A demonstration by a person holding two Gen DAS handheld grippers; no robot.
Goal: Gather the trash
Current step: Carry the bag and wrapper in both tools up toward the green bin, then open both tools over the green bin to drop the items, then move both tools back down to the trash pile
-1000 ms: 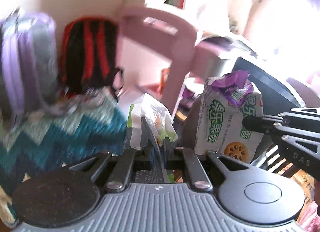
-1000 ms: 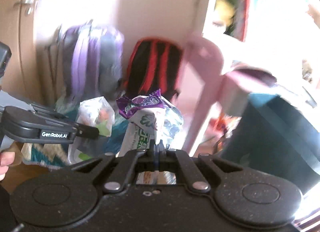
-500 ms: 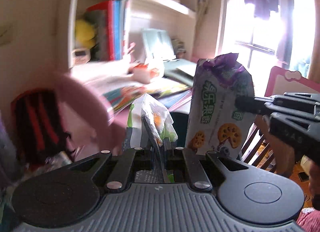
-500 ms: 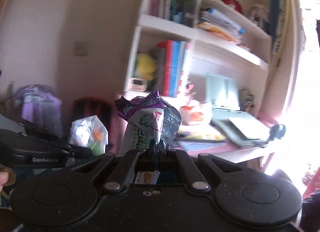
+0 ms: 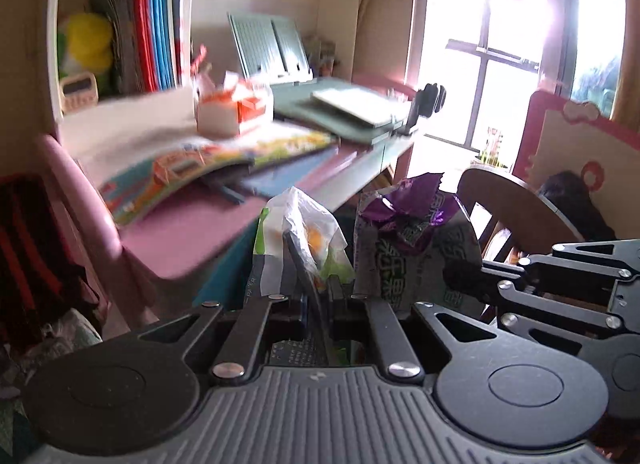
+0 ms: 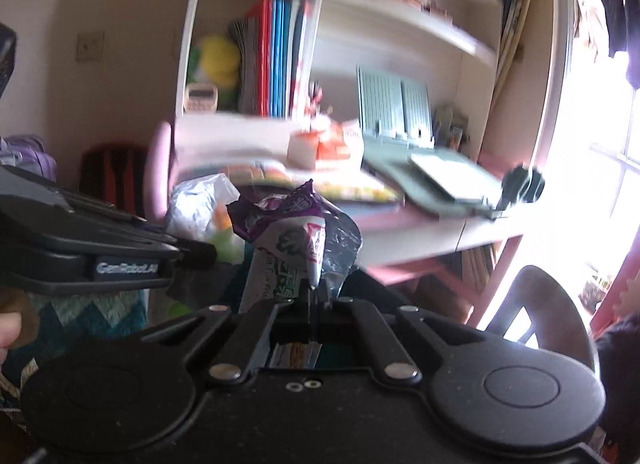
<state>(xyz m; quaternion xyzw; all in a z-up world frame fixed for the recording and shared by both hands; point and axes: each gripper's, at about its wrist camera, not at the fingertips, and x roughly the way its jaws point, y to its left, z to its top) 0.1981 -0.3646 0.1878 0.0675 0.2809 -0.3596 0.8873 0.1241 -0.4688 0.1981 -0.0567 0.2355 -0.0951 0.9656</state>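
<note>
My left gripper (image 5: 320, 288) is shut on a crumpled clear and green plastic wrapper (image 5: 300, 240), held up in the air. My right gripper (image 6: 314, 292) is shut on a white and green snack bag with a purple torn top (image 6: 296, 232). In the left wrist view that snack bag (image 5: 412, 248) hangs just right of the wrapper, with the right gripper's black fingers (image 5: 468, 276) reaching in from the right. In the right wrist view the wrapper (image 6: 200, 204) and the left gripper's body (image 6: 100, 260) lie at the left.
A pink desk (image 5: 192, 232) carries picture books (image 5: 200, 168), a tissue box (image 5: 232, 112) and a green book stand (image 5: 352, 108). Shelves with folders (image 6: 276, 56) rise behind. A wooden chair back (image 5: 516, 204) stands right, a red and black backpack (image 5: 24, 256) left, a bright window (image 5: 500, 44) beyond.
Both grippers have swung right and slightly upward with their trash still held. The view has passed from the backpacks and zigzag blanket to the desk, shelves and window.
</note>
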